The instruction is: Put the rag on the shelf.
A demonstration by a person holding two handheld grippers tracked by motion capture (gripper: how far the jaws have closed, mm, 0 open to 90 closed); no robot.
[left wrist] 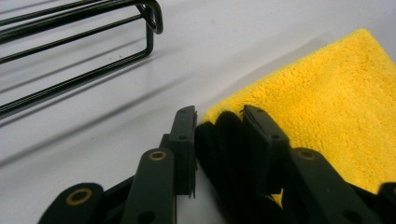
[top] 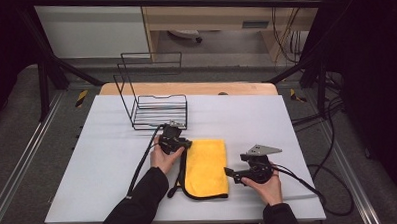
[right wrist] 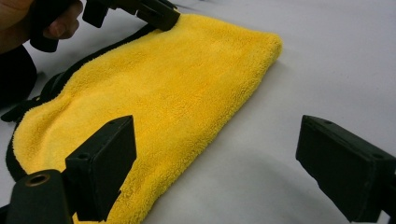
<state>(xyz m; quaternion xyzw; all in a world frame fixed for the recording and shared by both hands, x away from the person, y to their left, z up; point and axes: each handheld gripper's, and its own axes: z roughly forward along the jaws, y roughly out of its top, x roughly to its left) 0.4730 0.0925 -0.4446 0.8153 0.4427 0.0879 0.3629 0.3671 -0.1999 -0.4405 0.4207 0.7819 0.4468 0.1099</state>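
Note:
A yellow fleecy cloth [top: 206, 167] lies folded on the white table [top: 267, 119], with a black layer showing along its left and lower edges. My left gripper [top: 184, 145] is at the cloth's far left corner. In the left gripper view its jaws [left wrist: 218, 116] are shut on a bunched black fold of the cloth [left wrist: 327, 102]. My right gripper [top: 229, 174] rests low at the cloth's right edge, pointing left. In the right gripper view it [right wrist: 215, 135] stands open, with the cloth [right wrist: 163, 93] edge reaching its left jaw; the left gripper [right wrist: 159, 14] shows at the cloth's far corner.
A black wire rack [top: 159, 111] stands just behind the left gripper, and its base rods [left wrist: 84, 51] run close by in the left gripper view. Cables trail from both grippers toward the table's front. A wooden board edges the far side of the table.

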